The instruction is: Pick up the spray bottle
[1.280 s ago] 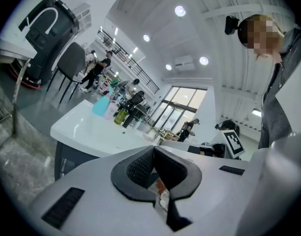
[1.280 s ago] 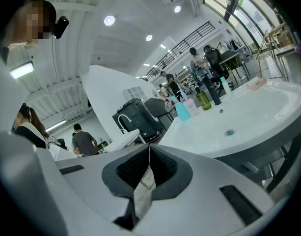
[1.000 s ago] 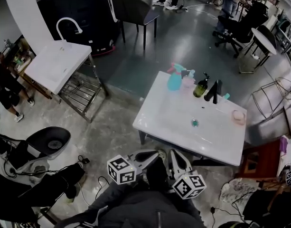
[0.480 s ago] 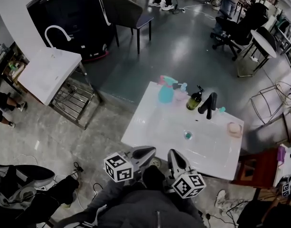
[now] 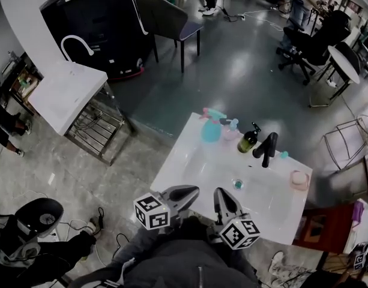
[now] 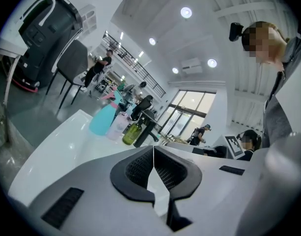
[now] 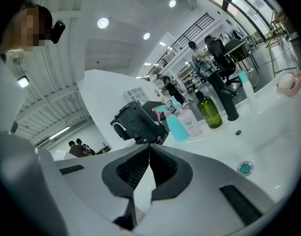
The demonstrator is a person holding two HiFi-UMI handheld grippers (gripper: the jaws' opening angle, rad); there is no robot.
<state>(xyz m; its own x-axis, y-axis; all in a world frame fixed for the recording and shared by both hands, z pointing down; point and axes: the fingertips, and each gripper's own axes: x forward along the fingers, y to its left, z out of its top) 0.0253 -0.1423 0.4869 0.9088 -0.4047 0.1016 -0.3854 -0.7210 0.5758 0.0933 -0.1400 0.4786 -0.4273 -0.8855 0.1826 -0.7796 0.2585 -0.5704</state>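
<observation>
Crowding spray bottle [image 5: 210, 128]: pink btl [image 5: 230, 131], green btl [image 5: 248, 141], faucet [image 5: 268, 149]; L tool [image 5: 194, 191], R tool [image 5: 219, 193] closed.

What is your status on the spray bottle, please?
Left tongs and right tongs shut, empty. Teal spray bottle upright at the sink top's far edge, untouched. Pink bottle close beside it.

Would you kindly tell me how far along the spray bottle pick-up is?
Done: nothing yet; the turquoise plastic spray bottle stands untouched at the far edge of the white basin countertop. In hand: nothing; the left gripper and right gripper are both shut and empty at the near edge. Left: reach across, open, grip, lift.
</observation>
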